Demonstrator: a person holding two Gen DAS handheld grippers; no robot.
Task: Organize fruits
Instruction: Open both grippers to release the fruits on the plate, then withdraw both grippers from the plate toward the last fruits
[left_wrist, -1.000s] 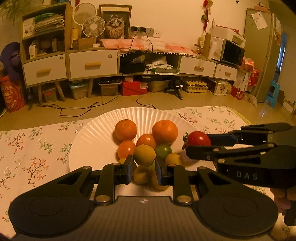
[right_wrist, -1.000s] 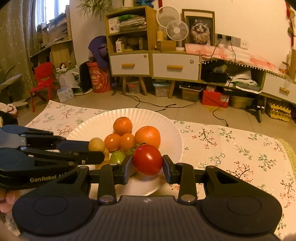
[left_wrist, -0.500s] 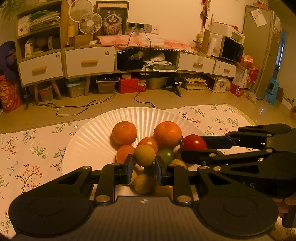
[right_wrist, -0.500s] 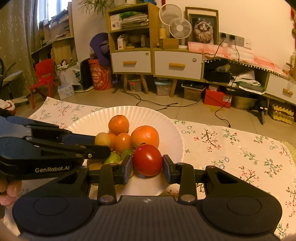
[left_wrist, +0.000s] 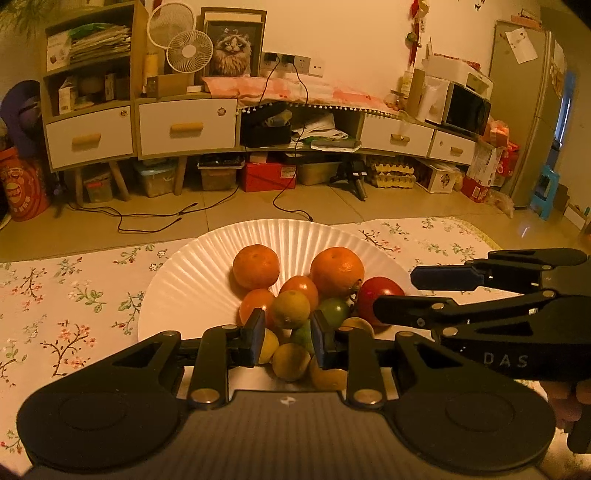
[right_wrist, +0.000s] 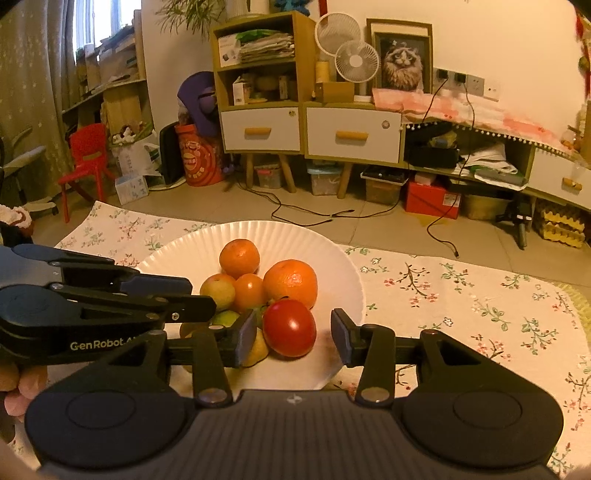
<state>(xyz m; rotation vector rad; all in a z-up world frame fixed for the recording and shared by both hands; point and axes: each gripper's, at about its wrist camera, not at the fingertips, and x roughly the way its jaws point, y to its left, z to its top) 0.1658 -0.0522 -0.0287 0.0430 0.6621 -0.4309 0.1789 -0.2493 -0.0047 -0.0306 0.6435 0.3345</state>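
Observation:
A white paper plate (left_wrist: 192, 280) (right_wrist: 184, 258) on the floral cloth holds a pile of fruit: two oranges (left_wrist: 337, 266) (right_wrist: 290, 283), smaller orange, yellow and green fruits. A red tomato (right_wrist: 289, 326) (left_wrist: 380, 295) lies on the plate at the pile's right side. My right gripper (right_wrist: 291, 336) is open around it, jaws clear of it on both sides. My left gripper (left_wrist: 287, 334) is open over the near side of the pile, a yellow-green fruit (left_wrist: 291, 308) just beyond its jaws.
The floral cloth (right_wrist: 461, 295) spreads right and left of the plate. Beyond it are the tiled floor with cables (left_wrist: 155, 221), low cabinets (left_wrist: 184, 125) and storage boxes. Each gripper shows in the other's view beside the plate.
My right gripper has opened and let the tomato go onto the plate. My left gripper has opened and let go the yellow-green fruit onto the pile.

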